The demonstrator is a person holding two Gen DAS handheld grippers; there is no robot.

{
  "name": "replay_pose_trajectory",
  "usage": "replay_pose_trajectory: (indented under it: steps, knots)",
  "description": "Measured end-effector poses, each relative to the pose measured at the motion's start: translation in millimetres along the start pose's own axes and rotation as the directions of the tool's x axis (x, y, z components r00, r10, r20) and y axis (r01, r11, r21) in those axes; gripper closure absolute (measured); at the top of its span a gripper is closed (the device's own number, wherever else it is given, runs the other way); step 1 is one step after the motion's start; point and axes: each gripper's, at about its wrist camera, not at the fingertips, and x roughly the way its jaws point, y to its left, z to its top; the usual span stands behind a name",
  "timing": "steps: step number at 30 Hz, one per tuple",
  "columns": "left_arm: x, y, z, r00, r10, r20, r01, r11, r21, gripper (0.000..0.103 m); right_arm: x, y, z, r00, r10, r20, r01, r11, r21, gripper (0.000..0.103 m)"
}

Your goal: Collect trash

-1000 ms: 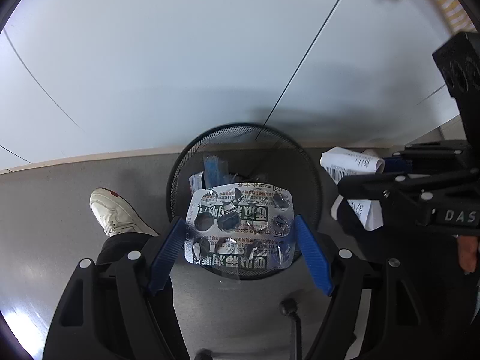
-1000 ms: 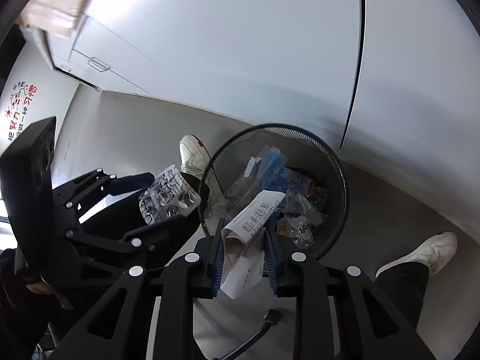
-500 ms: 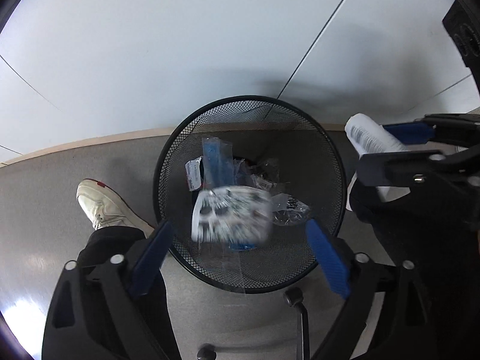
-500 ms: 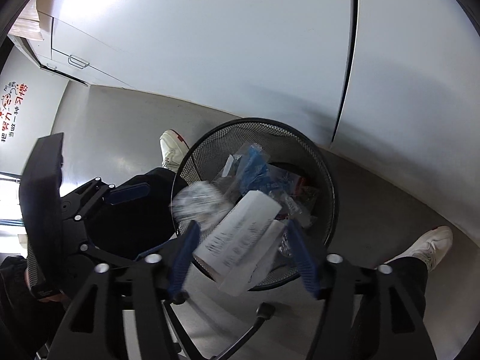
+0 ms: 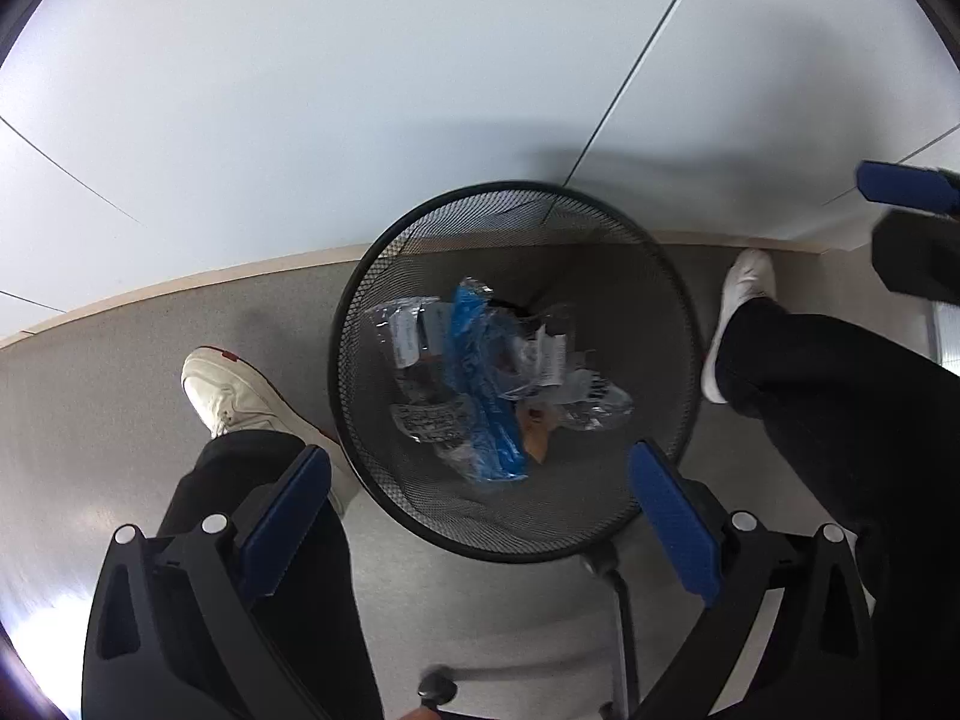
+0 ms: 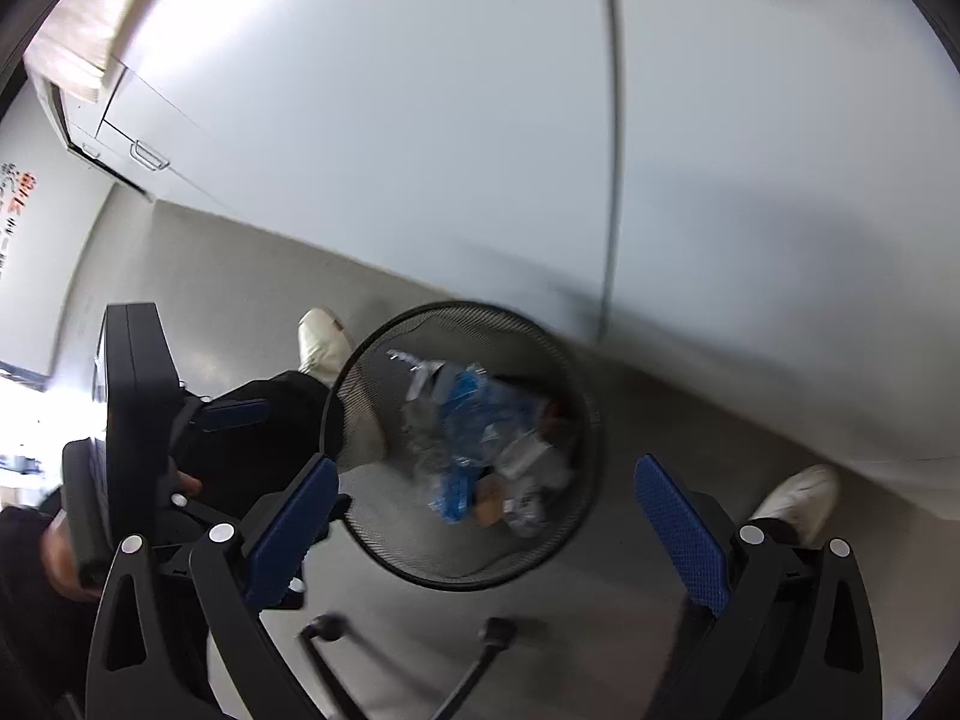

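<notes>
left hand-held gripper [image 5: 477,516]: spread wide, empty | mesh bin [image 5: 678,324]: trash [image 5: 480,384] inside

Between my left fingers [image 5: 287,513], padded in matt, finely textured blue, sat a black wire-mesh bin [image 5: 660,276]. Inside it lay crinkled glossy blue plastic [image 5: 480,384], clear shiny film [image 5: 594,399] and printed paper [image 5: 555,354]. Beyond my fingertips, the floor [image 5: 90,396] looked smooth grey with a slight sheen.
</notes>
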Motion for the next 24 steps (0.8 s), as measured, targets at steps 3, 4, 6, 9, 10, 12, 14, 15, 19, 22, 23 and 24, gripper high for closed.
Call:
replay_pose_trajectory:
  steps: [3,4,6,9,10,12,14,15,19,22,23,24]
  knots:
    - [-20.7,-5.9,-0.7,1.0,-0.002,0.026,0.002,1.0,-0.015,0.004,-20.1,0.3,-14.3,0.999,-0.042,0.016,0.041,0.999,0.027,0.003]
    - [-28.1,-7.6,-1.9,0.999,0.006,0.035,-0.005,1.0,-0.02,0.004,-26.3,0.7,-19.5,0.999,-0.045,0.014,0.044,0.998,0.033,0.003]
    - [-48.7,-14.2,-5.5,0.998,0.015,0.067,-0.013,0.999,-0.039,0.004,-39.3,1.9,-31.4,0.999,-0.047,0.021,0.046,0.998,0.033,0.003]
    - [-85.1,-23.5,-14.9,0.992,0.022,0.128,-0.015,0.999,-0.051,0.004,-63.5,5.9,-48.9,0.998,-0.051,0.046,0.05,0.999,0.014,0.003]
    - [-96.2,-25.8,-18.3,0.989,0.029,0.144,-0.02,0.998,-0.06,0.004,-71.3,7.3,-54.0,0.997,-0.047,0.056,0.046,0.999,0.01,0.003]
    - [-121.5,-27.0,-27.4,0.984,0.029,0.177,-0.012,0.995,-0.098,0.004,-92.2,9.7,-65.6,0.996,-0.029,0.086,0.028,1.0,0.004,0.003]
    - [-143.1,-23.9,-38.3,0.977,0.03,0.21,-0.004,0.992,-0.125,0.004,-112.5,13.2,-78.3,0.993,0.001,0.117,-0.001,1.0,-0.001,0.003]
    - [-156.5,-22.7,-45.3,0.971,0.032,0.236,-0.001,0.991,-0.133,0.004,-119.7,15.7,-84.4,0.992,0.011,0.129,-0.01,1.0,-0.005,0.003]
    - [-186.9,-25.6,-64.9,0.962,0.041,0.271,-0.005,0.991,-0.133,0.004,-141.4,27.7,-99.1,0.987,0.0,0.161,0.004,1.0,-0.024,0.003]
    - [-201.9,-32.2,-70.0,0.952,0.05,0.301,-0.016,0.993,-0.115,0.004,-147.8,30.4,-100.4,0.985,-0.023,0.171,0.029,0.999,-0.031,0.003]
    - [-204.2,-35.2,-70.5,0.949,0.061,0.311,-0.028,0.994,-0.11,0.004,-147.8,29.9,-101.9,0.986,-0.021,0.168,0.027,0.999,-0.03,0.003]
    - [-206.1,-38.9,-70.5,0.944,0.078,0.319,-0.047,0.993,-0.104,0.004,-148.4,28.3,-103.2,0.986,-0.018,0.167,0.023,0.999,-0.026,0.003]
